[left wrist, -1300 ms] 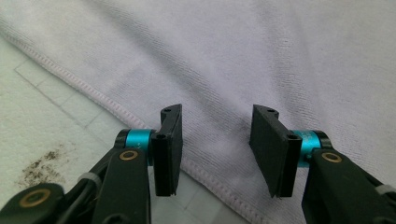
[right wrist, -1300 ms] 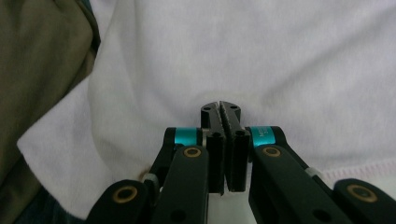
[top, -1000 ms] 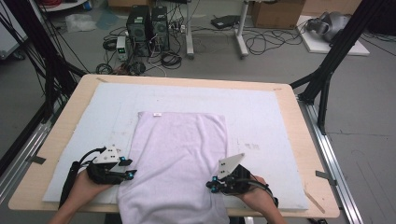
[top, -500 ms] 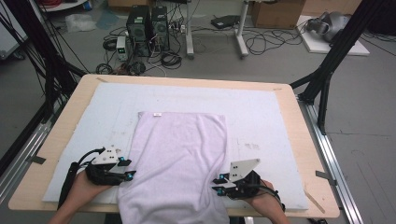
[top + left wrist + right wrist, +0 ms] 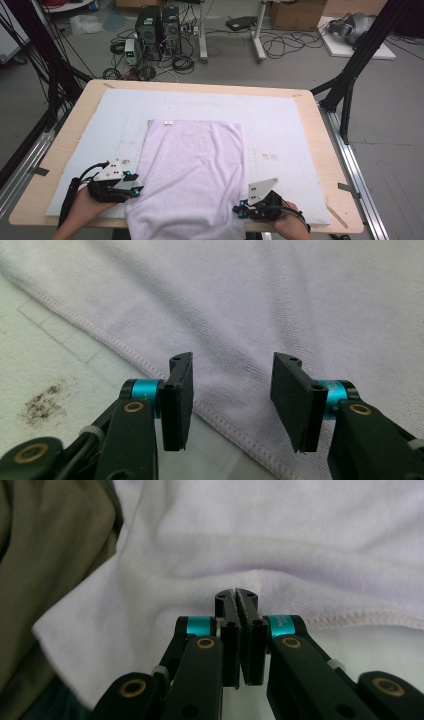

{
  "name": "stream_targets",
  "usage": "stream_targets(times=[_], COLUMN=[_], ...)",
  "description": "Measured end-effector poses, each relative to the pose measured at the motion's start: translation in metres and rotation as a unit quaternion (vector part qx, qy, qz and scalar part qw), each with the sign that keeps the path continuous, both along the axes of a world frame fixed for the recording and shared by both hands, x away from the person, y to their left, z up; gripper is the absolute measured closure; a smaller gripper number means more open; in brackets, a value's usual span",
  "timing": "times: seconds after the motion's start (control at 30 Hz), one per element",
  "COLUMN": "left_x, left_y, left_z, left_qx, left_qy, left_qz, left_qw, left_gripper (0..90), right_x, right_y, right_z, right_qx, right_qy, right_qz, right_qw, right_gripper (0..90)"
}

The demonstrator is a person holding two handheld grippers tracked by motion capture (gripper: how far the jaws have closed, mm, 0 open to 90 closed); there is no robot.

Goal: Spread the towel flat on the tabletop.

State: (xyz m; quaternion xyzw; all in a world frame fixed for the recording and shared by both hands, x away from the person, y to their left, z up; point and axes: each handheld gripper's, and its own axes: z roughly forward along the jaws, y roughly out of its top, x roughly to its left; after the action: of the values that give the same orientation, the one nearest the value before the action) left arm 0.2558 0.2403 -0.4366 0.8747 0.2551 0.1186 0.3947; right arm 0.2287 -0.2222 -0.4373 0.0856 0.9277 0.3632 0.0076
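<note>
Right gripper (image 5: 239, 597) lower now, towel (image 5: 280, 540) hem between jaws.

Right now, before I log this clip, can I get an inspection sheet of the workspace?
Surface: wooden table covered by a white mat; dark speck stain on the mat beside the left tool.
Job's things: pale lilac towel lying flat, small label at its far edge, near end hanging over the table's front edge.
Clutter: nothing seen.
Grippers: left tool open, jaws astride the towel's hemmed left edge; right tool shut on the towel's right edge.
Cables: a black cable trails from each tool; loose cables on the floor.
Surroundings: two computer towers, cardboard box, black frame legs.
</note>
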Motion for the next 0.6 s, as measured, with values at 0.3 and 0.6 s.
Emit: stream_targets(times=[0.3,0.6], left_x=[-0.015,-0.019], left_y=[0.005,0.005], left_z=[0.004,-0.004], left_qx=[0.001,0.013], left_qy=[-0.004,0.005], left_qz=[-0.006,-0.028], left_qw=[1.0,0.9995], left_gripper=[51.9,55.4], right_x=[-0.008,0.022], right_y=[-0.02,-0.005], right_z=[0.015,0.003], right_qx=[0.034,0.041], right_qy=[-0.008,-0.009], right_qz=[-0.022,-0.047], right_qw=[0.9992,0.998], right_gripper=[75.4,66.9])
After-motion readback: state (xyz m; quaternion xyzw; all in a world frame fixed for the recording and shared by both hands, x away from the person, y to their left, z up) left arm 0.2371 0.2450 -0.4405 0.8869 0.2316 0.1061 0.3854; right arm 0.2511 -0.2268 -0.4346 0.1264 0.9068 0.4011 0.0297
